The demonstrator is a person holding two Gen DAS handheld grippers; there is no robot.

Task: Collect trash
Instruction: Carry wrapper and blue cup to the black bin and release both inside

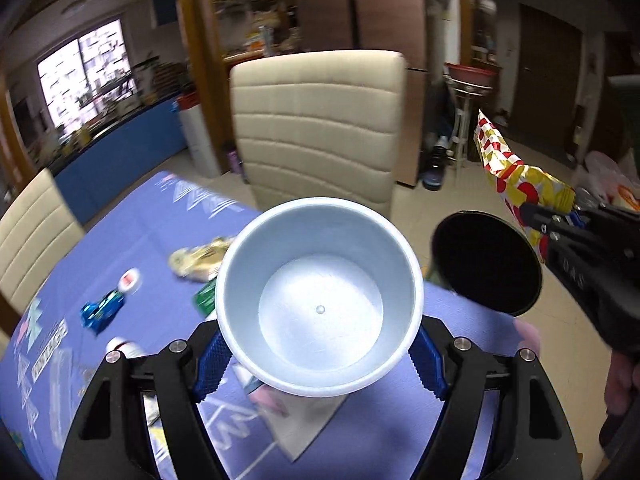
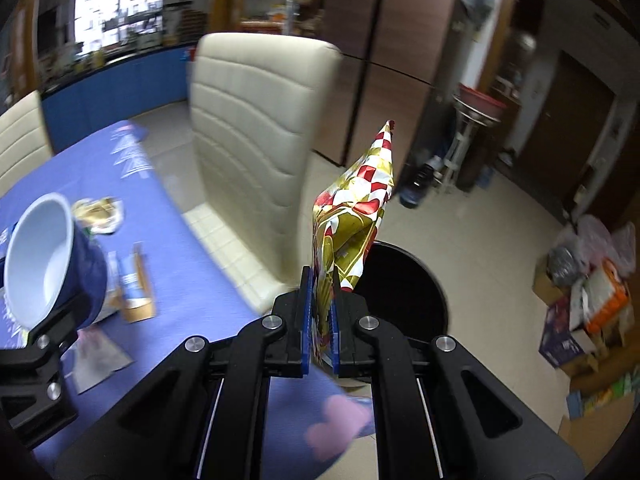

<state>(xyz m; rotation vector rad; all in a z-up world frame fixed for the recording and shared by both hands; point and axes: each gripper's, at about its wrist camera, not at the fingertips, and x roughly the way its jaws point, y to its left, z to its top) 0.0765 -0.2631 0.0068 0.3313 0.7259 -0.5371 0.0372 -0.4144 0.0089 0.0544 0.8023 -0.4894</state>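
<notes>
My left gripper point(image 1: 320, 354) is shut on an empty paper cup point(image 1: 320, 300), white inside and dark blue outside, held above the blue table; it also shows in the right wrist view point(image 2: 44, 256). My right gripper point(image 2: 321, 312) is shut on a crumpled red, white and gold snack wrapper point(image 2: 356, 216), held upright beside the rim of a round black trash bin point(image 2: 412, 288). In the left wrist view the wrapper point(image 1: 516, 172) and the bin point(image 1: 484, 260) are at the right, past the table edge.
On the blue tablecloth point(image 1: 132, 240) lie a gold wrapper point(image 1: 200, 260), a blue wrapper point(image 1: 100, 308), a green packet point(image 1: 206, 298), a small carton point(image 2: 134, 284) and paper scraps. A cream chair point(image 1: 320, 128) stands behind the table. Boxes and bags point(image 2: 588, 296) crowd the floor at right.
</notes>
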